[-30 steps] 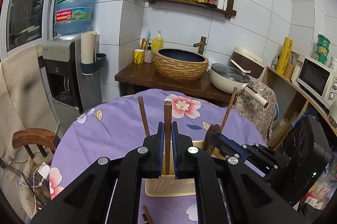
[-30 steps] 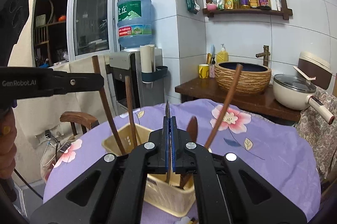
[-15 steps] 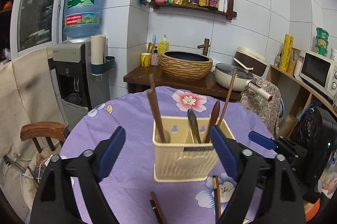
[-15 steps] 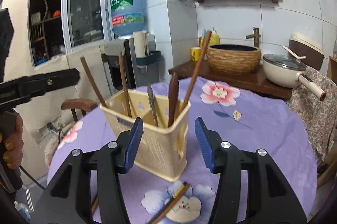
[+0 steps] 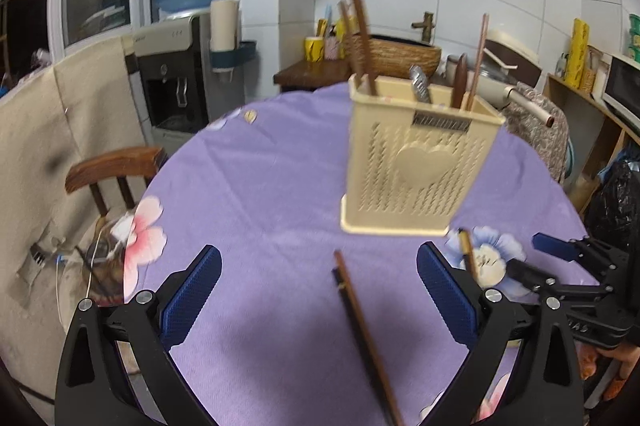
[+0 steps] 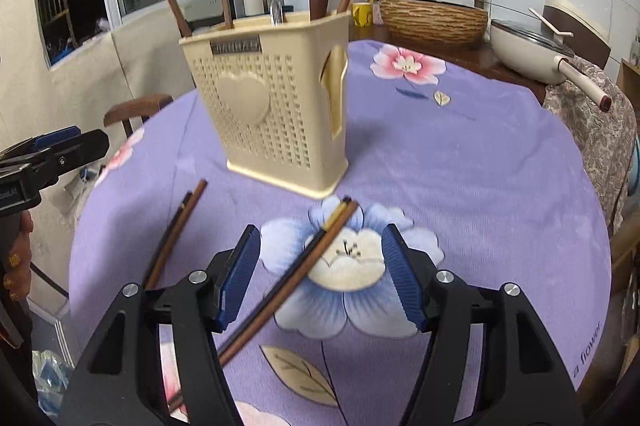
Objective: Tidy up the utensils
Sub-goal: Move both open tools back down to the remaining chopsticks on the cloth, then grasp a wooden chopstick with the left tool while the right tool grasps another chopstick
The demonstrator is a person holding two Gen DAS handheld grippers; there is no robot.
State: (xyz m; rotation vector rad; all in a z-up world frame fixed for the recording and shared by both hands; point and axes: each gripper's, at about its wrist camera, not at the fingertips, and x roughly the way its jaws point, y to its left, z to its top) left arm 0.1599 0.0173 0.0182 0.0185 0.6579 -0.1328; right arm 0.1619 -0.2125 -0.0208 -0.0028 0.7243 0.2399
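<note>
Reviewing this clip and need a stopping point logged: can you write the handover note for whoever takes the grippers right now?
Left gripper: jaws have just been opening, now wide, nothing gripped; one chopstick pair lies on the cloth between them.
Right gripper: jaws have just been opening, empty, astride the second chopstick pair on the blue flower.
Holder: upright on the purple tablecloth, already holding several wooden utensils and a metal one.
Done: those utensils are in.
Left: both chopstick pairs lie flat in front of the holder; pick up each and drop it in.
</note>
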